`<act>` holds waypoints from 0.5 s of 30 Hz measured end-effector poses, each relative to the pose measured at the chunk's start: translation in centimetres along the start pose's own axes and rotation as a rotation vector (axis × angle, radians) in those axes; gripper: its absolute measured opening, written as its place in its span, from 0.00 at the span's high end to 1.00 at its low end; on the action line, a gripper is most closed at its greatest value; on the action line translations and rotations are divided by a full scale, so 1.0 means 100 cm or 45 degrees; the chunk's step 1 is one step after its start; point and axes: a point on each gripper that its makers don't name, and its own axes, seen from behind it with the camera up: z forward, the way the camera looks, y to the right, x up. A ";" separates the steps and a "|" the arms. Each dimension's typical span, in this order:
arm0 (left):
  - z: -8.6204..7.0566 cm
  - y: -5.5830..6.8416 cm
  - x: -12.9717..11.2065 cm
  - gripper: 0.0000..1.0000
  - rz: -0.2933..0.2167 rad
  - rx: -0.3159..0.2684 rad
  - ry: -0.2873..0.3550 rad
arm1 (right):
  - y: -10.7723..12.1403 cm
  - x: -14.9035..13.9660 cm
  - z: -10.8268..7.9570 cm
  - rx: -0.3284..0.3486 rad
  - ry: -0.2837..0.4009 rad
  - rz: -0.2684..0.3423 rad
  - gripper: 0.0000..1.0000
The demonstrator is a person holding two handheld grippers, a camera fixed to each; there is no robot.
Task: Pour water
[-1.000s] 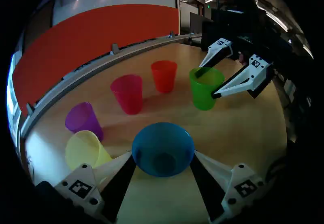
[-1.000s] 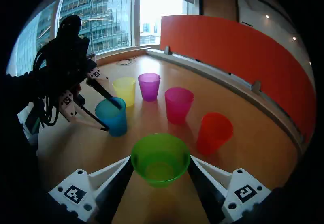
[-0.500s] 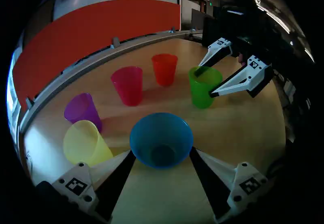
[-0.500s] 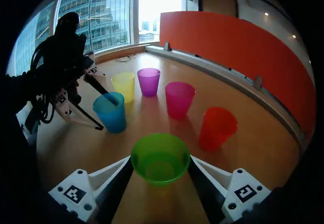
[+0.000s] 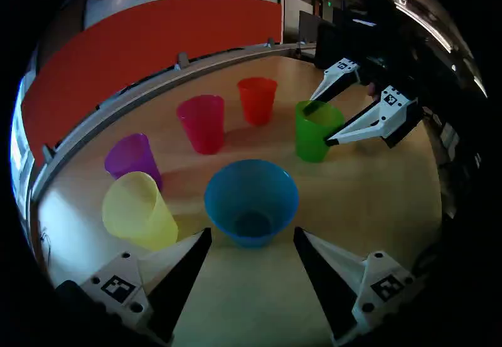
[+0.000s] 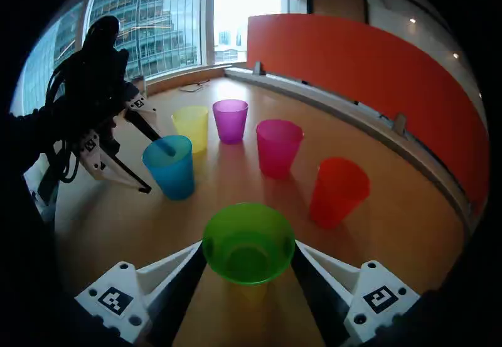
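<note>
Grasp step, by my reading. Right gripper [image 6: 249,245] clamps green cup [image 6: 248,256]. Left gripper [image 5: 251,230] wide, flanking blue cup [image 5: 251,197], not pressing. Next: lift green, tilt over blue.

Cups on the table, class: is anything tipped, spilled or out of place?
Nothing stands out. The yellow cup, purple cup, pink cup, red cup, blue cup and green cup all stand upright on the table; no spill visible.

Wooden table [image 6: 408,240], orange partition [image 6: 376,64], tall bright windows [image 6: 169,21].
</note>
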 end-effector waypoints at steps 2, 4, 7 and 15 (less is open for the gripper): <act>-0.001 0.000 -0.001 0.03 0.000 0.001 -0.002 | -0.001 0.000 -0.001 -0.004 0.003 0.003 0.08; -0.003 0.001 -0.002 0.03 -0.002 0.004 -0.004 | -0.001 -0.001 -0.001 -0.006 0.002 0.009 0.07; -0.006 0.001 -0.002 0.03 -0.005 0.007 -0.003 | -0.002 -0.004 -0.002 -0.014 -0.005 0.014 0.02; -0.017 -0.001 -0.007 0.03 -0.012 0.029 -0.003 | 0.000 -0.009 -0.011 -0.038 -0.002 0.016 0.00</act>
